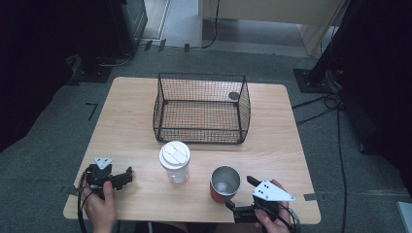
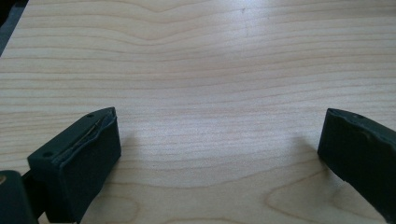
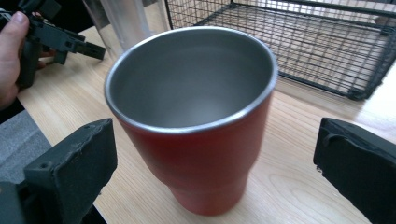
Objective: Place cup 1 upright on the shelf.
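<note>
Left tongs (image 1: 127,175): rested at the bench (image 1: 131,126) near-left corner, jaws spread wide over bare wood, holding nothing.
Clear lidded cup (image 1: 175,162): stood upright, centre-front, untouched.
Red tumbler (image 1: 224,184): stood upright, just right of the lidded cup, empty, steel-lined; in the right gripper view it sat between the spread jaws.
Right tongs (image 1: 239,193): open, ungripped, jaws flanking the tumbler.
Wire basket (image 1: 201,108): 1, behind, empty.
Step judged: approach for grasp. Next move likely called for advancing slightly, then closing squarely on the tumbler wall.
</note>
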`<state>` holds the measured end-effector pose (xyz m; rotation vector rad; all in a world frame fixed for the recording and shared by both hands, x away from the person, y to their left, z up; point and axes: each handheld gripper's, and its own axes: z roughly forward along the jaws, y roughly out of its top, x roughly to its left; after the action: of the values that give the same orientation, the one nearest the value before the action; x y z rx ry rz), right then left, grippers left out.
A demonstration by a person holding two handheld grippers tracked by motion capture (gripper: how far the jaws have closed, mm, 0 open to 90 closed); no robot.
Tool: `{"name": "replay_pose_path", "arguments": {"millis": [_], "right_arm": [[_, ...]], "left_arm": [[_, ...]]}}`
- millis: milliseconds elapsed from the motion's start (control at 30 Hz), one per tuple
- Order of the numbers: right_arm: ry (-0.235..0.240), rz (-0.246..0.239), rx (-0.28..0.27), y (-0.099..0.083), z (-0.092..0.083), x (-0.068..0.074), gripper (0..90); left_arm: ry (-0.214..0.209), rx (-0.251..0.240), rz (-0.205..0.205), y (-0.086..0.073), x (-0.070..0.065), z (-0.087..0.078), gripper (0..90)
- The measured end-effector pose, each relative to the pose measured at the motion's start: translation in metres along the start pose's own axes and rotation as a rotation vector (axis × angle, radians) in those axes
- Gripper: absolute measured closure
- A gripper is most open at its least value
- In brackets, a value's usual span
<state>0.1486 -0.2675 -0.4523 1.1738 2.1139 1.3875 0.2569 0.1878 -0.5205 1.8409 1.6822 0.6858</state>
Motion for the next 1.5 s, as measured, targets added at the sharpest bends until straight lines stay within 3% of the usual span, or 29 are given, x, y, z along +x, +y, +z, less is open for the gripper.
{"name": "replay_pose_path", "arguments": {"millis": [400,1000,1167,1500], "right_arm": [[-0.012,-0.007,-0.017,0.006,0.015,0.014,0.0],[-0.124,-0.007,-0.006,0.011,0.047,0.027,5.0],[-0.145,-0.038,-0.013,0.011,0.048,0.03,6.8],[-0.172,-0.032,-0.01,0.014,0.05,0.03,7.2]], "left_arm": [[0.001,-0.001,0.0,0.0,0.0,0.0,0.1],[0.0,-0.001,-0.001,0.0,0.0,0.0,0.1],[0.0,-0.001,-0.001,0.0,0.0,0.0,0.1],[0.0,0.0,-0.001,0.0,0.0,0.0,0.1]]}}
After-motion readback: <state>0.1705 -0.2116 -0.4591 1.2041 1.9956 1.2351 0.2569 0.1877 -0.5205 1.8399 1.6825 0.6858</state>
